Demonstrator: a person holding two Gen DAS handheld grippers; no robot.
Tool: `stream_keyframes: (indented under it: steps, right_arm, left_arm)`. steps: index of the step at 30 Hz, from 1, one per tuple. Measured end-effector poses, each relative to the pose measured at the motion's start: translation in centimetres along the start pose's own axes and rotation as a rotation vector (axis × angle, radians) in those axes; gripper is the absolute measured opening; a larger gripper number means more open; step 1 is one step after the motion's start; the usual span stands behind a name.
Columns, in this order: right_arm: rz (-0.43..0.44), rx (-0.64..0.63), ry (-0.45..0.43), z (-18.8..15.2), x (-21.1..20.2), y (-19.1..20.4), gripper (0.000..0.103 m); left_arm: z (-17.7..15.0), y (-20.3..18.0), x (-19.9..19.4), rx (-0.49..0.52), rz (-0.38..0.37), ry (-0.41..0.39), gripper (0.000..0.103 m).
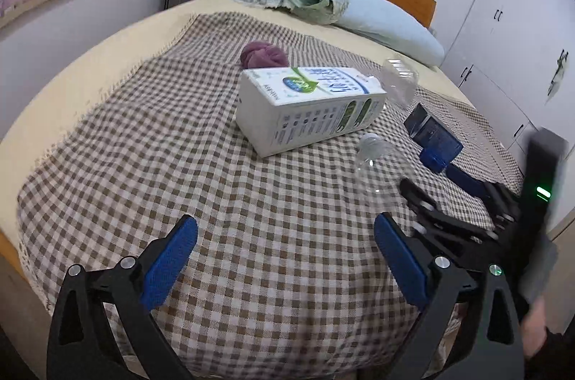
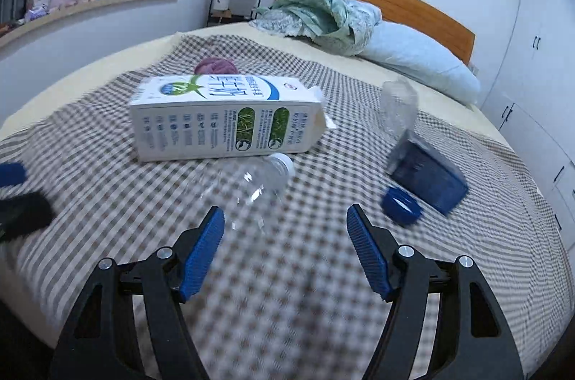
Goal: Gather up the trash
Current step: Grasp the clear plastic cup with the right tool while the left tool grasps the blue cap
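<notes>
Right gripper (image 2: 285, 232), jaws wide and empty; clear bottle (image 2: 248, 186) lies just ahead between them. Beyond it, milk carton (image 2: 222, 117), printed text unreadable; blue container (image 2: 424, 175) ahead-right. Left gripper (image 1: 285, 243) equally wide over checked blanket (image 1: 143, 143)

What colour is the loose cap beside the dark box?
Blue cap, lying beside the dark blue box; clearest in the right wrist view.

On the bed (image 2: 107, 200), I see the bottle (image 2: 251, 182) before the carton (image 2: 222, 117), the box (image 2: 427, 171) right of it, the cloth ball (image 2: 215, 65) behind it.
</notes>
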State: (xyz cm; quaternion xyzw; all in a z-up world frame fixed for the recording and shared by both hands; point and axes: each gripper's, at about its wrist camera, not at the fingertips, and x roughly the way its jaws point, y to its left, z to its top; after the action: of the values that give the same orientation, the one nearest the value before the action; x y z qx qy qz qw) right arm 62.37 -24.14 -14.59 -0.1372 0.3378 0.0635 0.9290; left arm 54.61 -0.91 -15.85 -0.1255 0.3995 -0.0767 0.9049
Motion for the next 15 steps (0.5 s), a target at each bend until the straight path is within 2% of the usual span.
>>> stream_keyframes:
  steps: [2,3,4,5,6,8,11,14,15]
  right_arm:
    - [0.031,0.027,0.050,0.4,2.1,0.1,0.068]
    - [0.030,0.040,0.052,0.4,2.3,0.0,0.062]
    - [0.048,0.062,0.043,0.5,2.2,-0.3,0.022]
    - [0.082,0.085,0.047,0.5,2.1,-0.9,0.007]
    - [0.074,0.122,0.058,0.4,1.9,-1.7,0.002]
    - [0.048,0.205,0.048,-0.1,0.6,-4.0,0.001]
    - [-0.050,0.327,0.029,-2.5,-3.5,-10.1,0.001]
    - [-0.136,0.396,0.034,-5.5,-6.5,-15.6,0.001]
    - [-0.156,0.408,0.036,-6.4,-7.3,-16.7,0.001]
  left_arm:
    - [0.1,0.0,0.3,0.014,-0.015,0.009,0.095]
    - [0.0,-0.2,0.4,0.024,-0.015,0.011,0.095]
    - [-0.2,-0.5,0.6,0.038,-0.012,0.017,0.095]
    - [-0.2,-0.7,0.9,0.049,-0.010,0.025,0.095]
    - [-0.3,-0.8,1.3,0.055,-0.009,0.031,0.095]
    - [-0.4,-1.2,1.7,0.071,-0.008,0.041,0.095]
    - [-0.5,-2.9,2.4,0.130,-0.032,0.057,0.095]
    - [-0.4,-7.8,3.9,0.320,-0.094,0.091,0.095]
    - [0.0,-10.7,4.5,0.423,-0.116,0.070,0.095]
